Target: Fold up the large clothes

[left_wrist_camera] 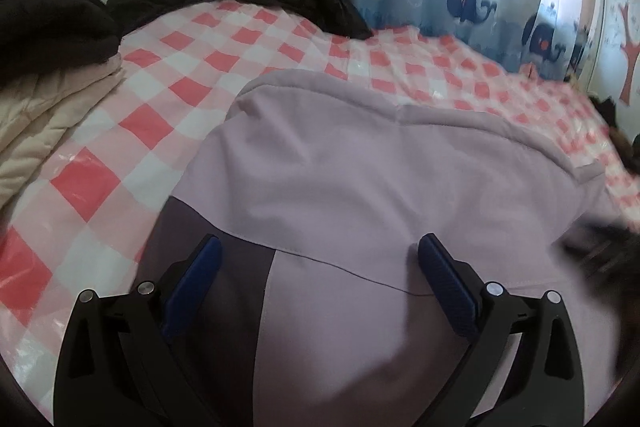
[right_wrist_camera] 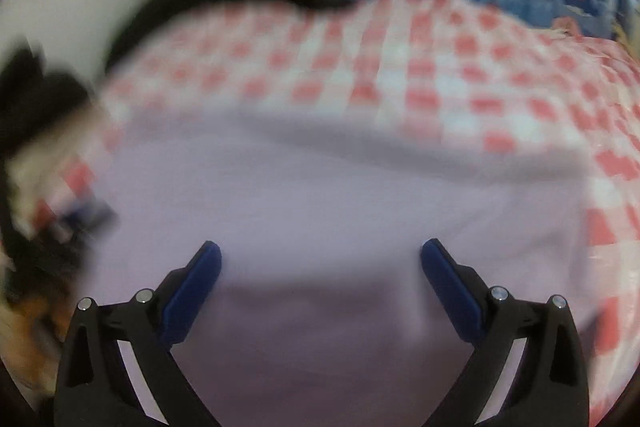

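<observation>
Left wrist view gives me the sharper look: my left hand-held gripper (left_wrist_camera: 318,255) sits released, blue ribbed pads spread wide over a soft lilac garment (left_wrist_camera: 380,179) with a darker purple panel (left_wrist_camera: 216,291) and a stitched seam, lying on the glossy pink checked bed cover (left_wrist_camera: 160,99) ahead. Right wrist view is blurred; my right hand-held gripper (right_wrist_camera: 320,259) is likewise released above the same smooth lilac cloth.

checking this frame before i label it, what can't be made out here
- Lilac garment: near part cut off by the bottom edge, both views.
- Right wrist view: motion blur smears the checkered sheet.
- Left gripper and right gripper: open; contact with cloth unclear.
</observation>
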Available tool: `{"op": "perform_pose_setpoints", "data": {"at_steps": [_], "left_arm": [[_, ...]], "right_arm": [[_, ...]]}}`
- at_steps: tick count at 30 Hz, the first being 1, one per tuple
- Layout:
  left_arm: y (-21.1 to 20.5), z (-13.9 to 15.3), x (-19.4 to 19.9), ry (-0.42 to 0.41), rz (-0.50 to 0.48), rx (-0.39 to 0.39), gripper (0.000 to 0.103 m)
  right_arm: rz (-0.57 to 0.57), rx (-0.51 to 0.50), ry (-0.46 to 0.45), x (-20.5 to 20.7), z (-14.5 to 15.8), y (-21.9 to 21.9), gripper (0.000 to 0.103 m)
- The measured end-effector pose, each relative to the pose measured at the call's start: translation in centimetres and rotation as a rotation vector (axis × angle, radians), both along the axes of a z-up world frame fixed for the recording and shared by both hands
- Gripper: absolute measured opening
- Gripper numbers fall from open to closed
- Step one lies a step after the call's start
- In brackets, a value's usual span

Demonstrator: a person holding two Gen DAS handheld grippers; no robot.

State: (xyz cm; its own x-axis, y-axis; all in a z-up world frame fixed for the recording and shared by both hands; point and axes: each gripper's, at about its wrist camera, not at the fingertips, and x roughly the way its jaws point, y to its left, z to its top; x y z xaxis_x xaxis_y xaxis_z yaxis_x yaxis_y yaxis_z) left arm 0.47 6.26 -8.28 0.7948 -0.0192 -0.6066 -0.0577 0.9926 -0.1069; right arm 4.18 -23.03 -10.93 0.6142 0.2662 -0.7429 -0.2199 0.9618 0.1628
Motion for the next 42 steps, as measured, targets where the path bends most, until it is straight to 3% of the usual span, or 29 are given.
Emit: {"op": "perform_pose_setpoints", "data": {"at_steps": [6,10,17,23,34,36,42], "left_arm": [[-0.1,0.0,-0.6,0.012,0.005,0.018,0.095],[-0.3,0.3,-3.4,0.012,-0.018,0.02,0.095],[-0.9,1.5,-9.4,-0.007,-0.047,0.052,0.095],[-1.4,3.8,-14.5,-0.053,-0.068,0.055,0.095],[-1.3,7.9,-19.8,-0.13,-0.088,0.068,0.095],[-1.1,8.1,-20.2,-0.135,-0.084,0.074,0.095],[-0.7,8.0,-20.9,-0.129,-0.082,0.08,0.095]], "right_arm": [[-0.014,0.01,0.061,-0.6,1.0,-0.9,0.097],[0.02,0.034,0.017,-6.2,3.4,-0.9,0.097],[0.132,0.024,-0.004,-14.8,4.4,1.3,0.097],[0.282,-0.177,-0.024,-18.7,3.1,6.7,0.097],[0.298,-0.496,-0.075,-18.8,0.5,12.0,0.097],[0.279,-0.481,-0.067,-18.5,0.4,11.9,0.097],[0.205,-0.294,-0.013,-16.8,1.0,10.2,0.098]]}}
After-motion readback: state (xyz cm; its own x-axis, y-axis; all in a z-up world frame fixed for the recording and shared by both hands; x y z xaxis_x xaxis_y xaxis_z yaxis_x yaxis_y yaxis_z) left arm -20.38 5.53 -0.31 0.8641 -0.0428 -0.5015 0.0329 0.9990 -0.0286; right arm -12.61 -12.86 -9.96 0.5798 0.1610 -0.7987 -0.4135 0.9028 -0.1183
